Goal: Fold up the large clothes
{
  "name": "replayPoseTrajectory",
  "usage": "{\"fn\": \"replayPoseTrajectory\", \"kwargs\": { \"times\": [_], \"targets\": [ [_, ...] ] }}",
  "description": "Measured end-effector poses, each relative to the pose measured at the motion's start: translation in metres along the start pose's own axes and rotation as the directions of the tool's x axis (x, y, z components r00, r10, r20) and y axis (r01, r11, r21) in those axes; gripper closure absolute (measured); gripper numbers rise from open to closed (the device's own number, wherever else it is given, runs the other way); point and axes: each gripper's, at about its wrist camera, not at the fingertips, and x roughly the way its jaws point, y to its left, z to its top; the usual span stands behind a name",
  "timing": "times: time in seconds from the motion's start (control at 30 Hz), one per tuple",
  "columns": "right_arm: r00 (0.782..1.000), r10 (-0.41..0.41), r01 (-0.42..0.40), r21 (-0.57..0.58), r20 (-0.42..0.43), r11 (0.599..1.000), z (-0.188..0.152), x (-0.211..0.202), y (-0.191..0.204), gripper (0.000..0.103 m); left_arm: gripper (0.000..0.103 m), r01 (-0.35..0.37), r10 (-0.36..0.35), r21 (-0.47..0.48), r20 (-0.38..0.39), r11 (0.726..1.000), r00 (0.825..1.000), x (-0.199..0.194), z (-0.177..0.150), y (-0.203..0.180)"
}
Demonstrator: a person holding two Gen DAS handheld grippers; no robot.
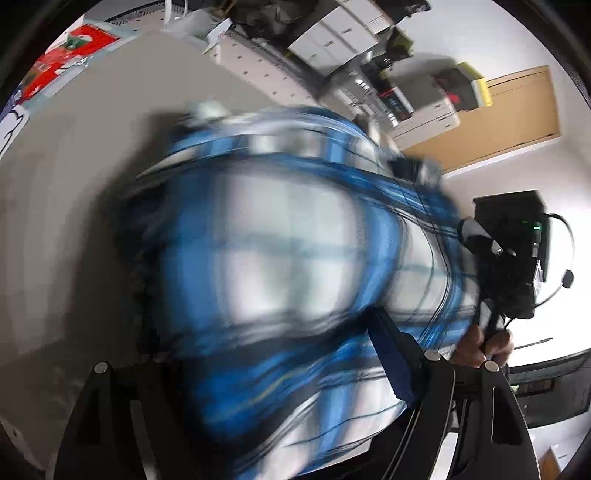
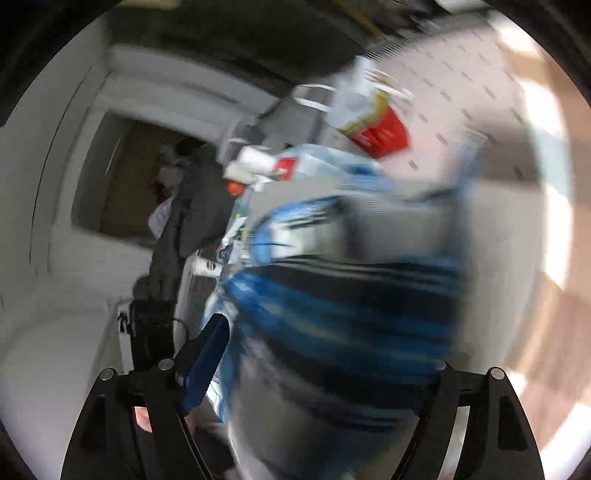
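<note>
A blue, white and black plaid garment [image 1: 280, 258] fills the middle of the left wrist view, blurred by motion, above the grey table [image 1: 74, 177]. It drapes over my left gripper [image 1: 295, 354]; only one blue pad [image 1: 391, 362] shows, the other finger is hidden by cloth. In the right wrist view the same garment [image 2: 340, 317] is bunched over my right gripper [image 2: 317, 369], with one blue pad [image 2: 207, 362] showing at its left. The right gripper body [image 1: 517, 258], held by a hand, shows at the right of the left wrist view, at the garment's edge.
White perforated boards [image 1: 258, 66], stacked white boxes [image 1: 340, 33] and a wooden door [image 1: 509, 114] lie beyond the table. A red item [image 1: 70, 51] lies at the table's far left. In the right wrist view a red and white bag [image 2: 376, 125] and clutter [image 2: 258, 166] sit behind.
</note>
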Motion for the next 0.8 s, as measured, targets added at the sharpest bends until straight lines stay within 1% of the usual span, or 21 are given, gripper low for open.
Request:
{"fn": "replayPoseTrajectory", "kwargs": {
  "times": [0.03,0.07,0.1,0.13,0.17,0.2,0.33,0.37,0.4,0.43,0.47,0.5,0.53,0.57,0.6,0.63,0.67,0.7,0.73,0.77,0.8],
  "targets": [
    [0.999,0.032,-0.031,-0.027,0.009,0.999,0.003,0.001,0.011,0.053,0.027,0.032,-0.032,-0.008,0.013,0.999,0.999,-0.003,0.002,0.002],
    [0.996,0.091,-0.09,-0.031,0.011,0.995,0.007,0.002,0.022,0.067,0.027,0.083,-0.083,-0.022,0.028,0.996,0.996,-0.008,0.002,0.004],
    [0.987,0.162,-0.162,-0.05,-0.003,0.986,0.01,0.004,0.043,0.069,0.028,0.125,-0.124,-0.033,0.043,0.992,0.991,-0.017,0.004,0.005],
    [0.988,0.155,-0.155,-0.098,-0.007,0.983,0.009,0.004,0.059,0.069,0.029,0.144,-0.142,-0.037,0.054,0.989,0.988,-0.03,0.006,0.007],
    [0.99,0.141,-0.142,-0.175,-0.018,0.974,0.009,0.007,0.085,0.069,0.031,0.152,-0.149,-0.035,0.064,0.988,0.987,-0.037,0.007,0.006],
    [0.988,0.15,-0.154,-0.215,-0.033,0.964,0.009,0.009,0.104,0.069,0.033,0.161,-0.158,-0.022,0.084,0.987,0.984,-0.048,0.008,0.001],
    [0.97,0.242,-0.244,-0.243,-0.04,0.939,0.019,0.011,0.161,0.071,0.034,0.14,-0.147,0.049,0.179,0.989,0.973,-0.117,0.015,-0.028],
    [0.953,0.3,-0.3,-0.237,-0.036,0.924,0.025,0.007,0.174,0.071,0.034,0.114,-0.128,0.08,0.198,0.99,0.972,-0.137,0.017,-0.041],
    [0.941,0.336,-0.334,-0.235,-0.031,0.913,0.029,0.002,0.182,0.071,0.034,0.1,-0.119,0.1,0.209,0.99,0.971,-0.151,0.017,-0.05],
    [0.925,0.38,-0.375,-0.235,-0.024,0.897,0.032,-0.005,0.188,0.071,0.034,0.049,-0.082,0.146,0.231,0.988,0.969,-0.168,0.02,-0.07],
    [0.901,0.434,-0.423,-0.228,-0.001,0.877,0.033,-0.016,0.187,0.071,0.034,-0.013,-0.033,0.183,0.244,0.983,0.969,-0.176,0.02,-0.085],
    [0.88,0.475,-0.46,-0.214,0.022,0.862,0.034,-0.024,0.182,0.071,0.033,-0.047,-0.005,0.2,0.25,0.979,0.968,-0.177,0.021,-0.093],
    [0.862,0.506,-0.492,-0.177,0.04,0.852,0.034,-0.026,0.169,0.071,0.033,-0.086,0.036,0.202,0.238,0.976,0.971,-0.169,0.025,-0.102],
    [0.855,0.515,-0.504,-0.128,0.067,0.854,0.032,-0.028,0.148,0.071,0.033,-0.113,0.074,0.194,0.199,0.974,0.977,-0.151,0.03,-0.103],
    [0.864,0.495,-0.487,-0.094,0.092,0.868,0.03,-0.027,0.128,0.071,0.033,-0.121,0.092,0.183,0.161,0.976,0.983,-0.129,0.035,-0.099],
    [0.895,0.431,-0.427,-0.058,0.115,0.903,0.024,-0.024,0.097,0.071,0.033,-0.125,0.106,0.166,0.117,0.978,0.987,-0.102,0.037,-0.089],
    [0.919,0.376,-0.375,-0.032,0.121,0.927,0.022,-0.019,0.077,0.071,0.033,-0.136,0.128,0.137,0.066,0.981,0.99,-0.071,0.037,-0.075],
    [0.951,0.29,-0.294,0.02,0.105,0.956,0.019,-0.008,0.043,0.069,0.033,-0.148,0.148,0.093,0.005,0.985,0.989,-0.038,0.037,-0.057],
    [0.974,0.216,-0.22,0.068,0.069,0.973,0.014,0.002,0.016,0.066,0.033,-0.165,0.168,0.047,-0.06,0.985,0.984,-0.008,0.034,-0.038],
    [0.997,0.072,-0.072,0.108,0.001,0.992,0.008,0.015,-0.013,0.064,0.034,-0.187,0.186,0.003,-0.108,0.982,0.977,0.014,0.032,-0.019],
    [0.997,-0.058,0.063,0.112,-0.042,0.992,0.004,0.022,-0.032,0.06,0.036,-0.198,0.194,-0.027,-0.127,0.98,0.973,0.026,0.03,-0.002]
  ]
}}
